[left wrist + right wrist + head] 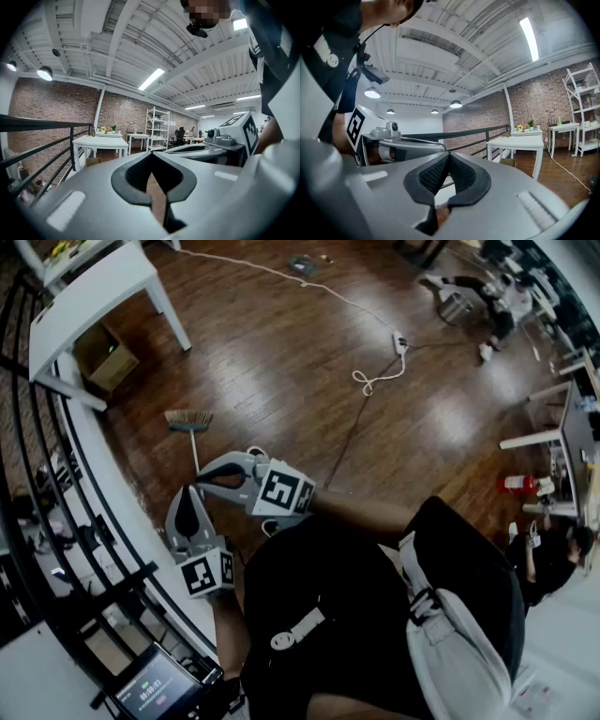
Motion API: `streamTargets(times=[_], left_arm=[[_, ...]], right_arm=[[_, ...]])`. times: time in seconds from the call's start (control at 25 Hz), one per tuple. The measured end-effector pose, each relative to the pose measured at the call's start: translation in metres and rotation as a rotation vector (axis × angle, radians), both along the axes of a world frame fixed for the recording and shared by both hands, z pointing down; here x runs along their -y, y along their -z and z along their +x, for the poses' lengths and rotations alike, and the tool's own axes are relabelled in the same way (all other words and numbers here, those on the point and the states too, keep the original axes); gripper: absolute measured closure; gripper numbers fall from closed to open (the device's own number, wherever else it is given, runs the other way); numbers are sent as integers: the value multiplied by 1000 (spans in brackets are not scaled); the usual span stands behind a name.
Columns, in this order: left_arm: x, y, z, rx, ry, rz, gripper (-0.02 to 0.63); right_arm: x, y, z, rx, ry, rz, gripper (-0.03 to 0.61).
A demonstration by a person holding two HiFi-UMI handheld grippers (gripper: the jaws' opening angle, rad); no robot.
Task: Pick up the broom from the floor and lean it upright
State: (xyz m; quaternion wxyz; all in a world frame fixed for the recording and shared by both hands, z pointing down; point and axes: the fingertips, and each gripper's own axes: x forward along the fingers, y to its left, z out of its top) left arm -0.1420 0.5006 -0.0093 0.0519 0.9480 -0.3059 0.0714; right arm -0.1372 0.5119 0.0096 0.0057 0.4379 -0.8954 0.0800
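The broom [188,417] lies flat on the floor [281,362], so no part of the task is done yet. Both grippers are above the handle end of the broom and do not touch it. The left gripper [186,502] has its fingers closed together with nothing between them, and the right gripper [208,478] is the same. What is left, I think: open the fingers, take the handle, lift the broom and lean it upright.

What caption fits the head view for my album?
Left gripper and right gripper, both shut, near brown-bristled broom lying on wooden floor.
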Motion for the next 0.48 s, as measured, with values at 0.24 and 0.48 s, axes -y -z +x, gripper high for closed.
streamTargets(times=[0.24,0.48], left_arm=[[138,-28,41,-86,3,-5,601],[274,-76,7,-45,204,-55,603]], right_arm=[[132,-63,65,-414,69,-22,373],[255,-204,65,-860,476,-93,304]])
